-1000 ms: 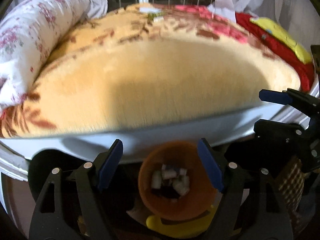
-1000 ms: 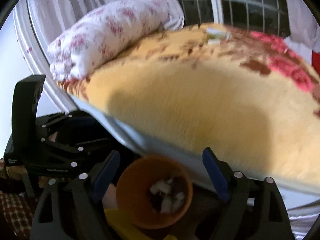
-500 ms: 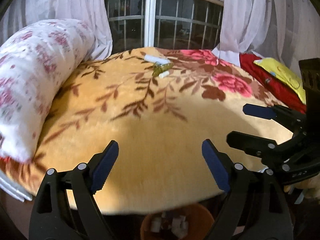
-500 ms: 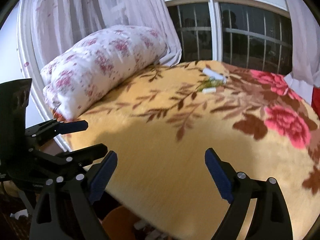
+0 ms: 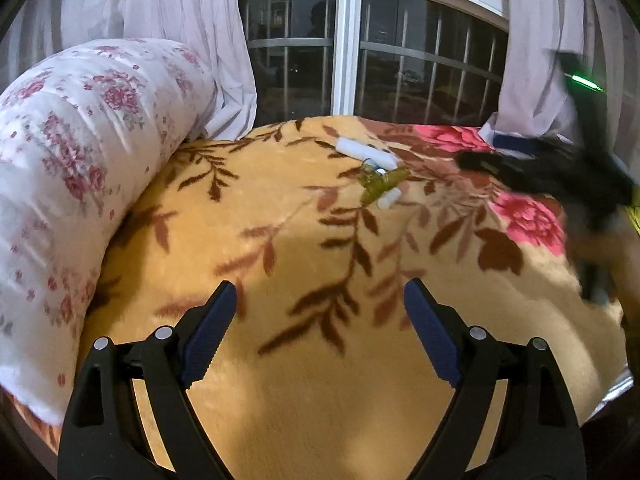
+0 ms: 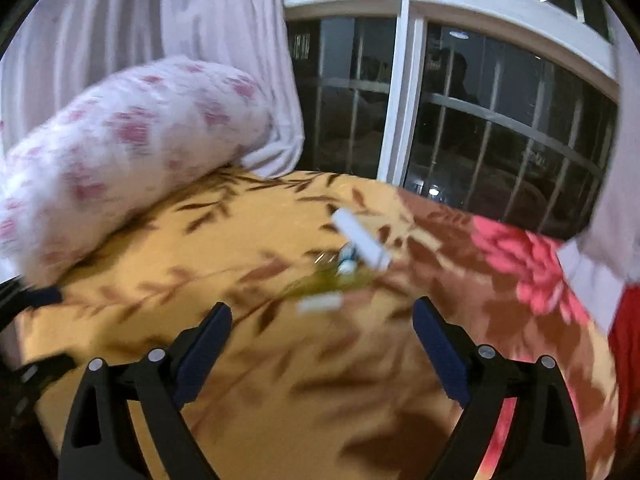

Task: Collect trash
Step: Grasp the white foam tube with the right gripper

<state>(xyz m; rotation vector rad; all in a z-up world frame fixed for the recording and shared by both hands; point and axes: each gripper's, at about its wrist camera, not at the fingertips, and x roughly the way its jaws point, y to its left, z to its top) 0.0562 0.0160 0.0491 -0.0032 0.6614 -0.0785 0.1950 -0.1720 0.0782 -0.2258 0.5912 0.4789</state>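
Step in hand: approach to the trash on the bed [image 5: 320, 380]; nothing collected at this moment.
Trash location: small cluster on the yellow floral blanket [image 5: 280, 240], toward the far edge of the bed, near the window [image 5: 348, 48].
Trash items: long white roll [image 5: 362, 152]; short white roll [image 5: 388, 199]; crumpled olive wrapper [image 5: 378, 185] lying between them, touching or nearly touching both.
Left hand-held gripper [image 5: 320, 322]: jaws wide apart, nothing between the pads; over the near part of the blanket, well apart from the cluster.
Right hand-held gripper [image 6: 322, 344]: jaws opening, nothing between them; the short white roll lies just ahead of its tips.
Risk, packing: pieces lie close together; a closing jaw may pinch two at once or knock a neighbour aside.
Risk, surface: plush blanket; pads set too low may catch pile instead of trash.
Risk, rolling: a roll nudged sideways may roll toward the far edge.
Risk, wrapper: thin and crinkled; likely to slip from a shallow grip.
Risk, crowding: both grippers aim at one spot; contact is possible.
Risk, view: right wrist view is motion-blurred; positions there are uncertain.
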